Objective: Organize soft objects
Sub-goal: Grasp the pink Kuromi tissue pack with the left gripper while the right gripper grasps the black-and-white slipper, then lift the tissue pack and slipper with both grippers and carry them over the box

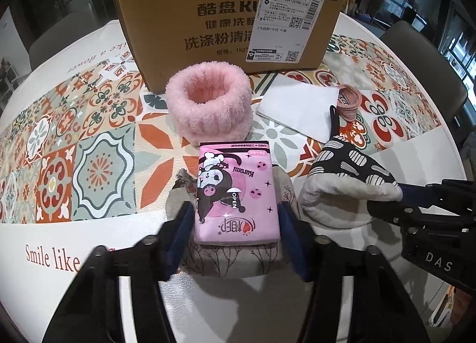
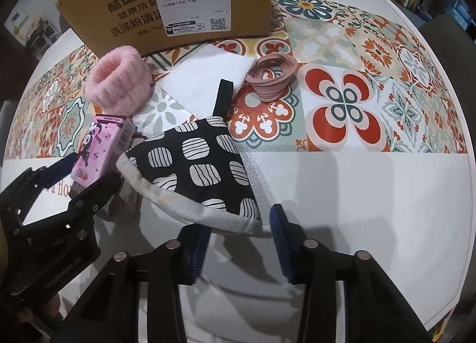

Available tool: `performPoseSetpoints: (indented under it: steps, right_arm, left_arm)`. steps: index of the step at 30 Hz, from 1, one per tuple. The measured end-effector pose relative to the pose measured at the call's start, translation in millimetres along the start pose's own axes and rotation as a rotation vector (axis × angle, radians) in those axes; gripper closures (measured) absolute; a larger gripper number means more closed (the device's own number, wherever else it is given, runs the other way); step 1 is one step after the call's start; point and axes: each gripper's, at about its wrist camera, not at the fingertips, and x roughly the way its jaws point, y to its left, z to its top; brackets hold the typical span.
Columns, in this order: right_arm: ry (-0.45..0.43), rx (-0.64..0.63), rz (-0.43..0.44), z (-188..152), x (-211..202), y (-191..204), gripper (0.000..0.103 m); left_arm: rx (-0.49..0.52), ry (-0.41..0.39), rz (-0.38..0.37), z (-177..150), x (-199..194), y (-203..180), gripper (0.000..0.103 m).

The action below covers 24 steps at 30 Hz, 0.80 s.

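now our left gripper (image 1: pixel 236 218) jaws pinch the tissue pack (image 1: pixel 236 191) lengthwise; right gripper (image 2: pixel 238 241) jaws (half spread) straddle the mitt (image 2: pixel 196 164) corner.

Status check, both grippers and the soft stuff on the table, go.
Left gripper shut on pink tissue pack. Right gripper closing at oven mitt edge, grip unclear. Cardboard box beyond, path clear.

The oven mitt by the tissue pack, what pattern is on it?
The oven mitt is black with white striped ovals and a whitish lining, clearest in the right wrist view.
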Motion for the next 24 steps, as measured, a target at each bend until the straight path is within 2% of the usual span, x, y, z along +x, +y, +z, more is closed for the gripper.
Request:
performPoseSetpoints:
  steps: [2,11,24]
  right_arm:
    - [-0.007,-0.007,0.005,-0.3,-2.5,1.6,0.074]
    - [-0.063,-0.007,0.010,-1.7,-16.8,1.7,0.086]
    - [-0.151,-0.002,0.031,-5.5,-41.6,2.9,0.088]
  left_arm:
    - [0.001,-0.006,0.000,-0.8,-0.3,-0.2,0.051]
    - [0.005,-0.022,-0.007,-3.9,-8.6,-3.9,0.051]
    - [0.000,-0.086,-0.007,-4.6,-38.3,-6.0,0.051]
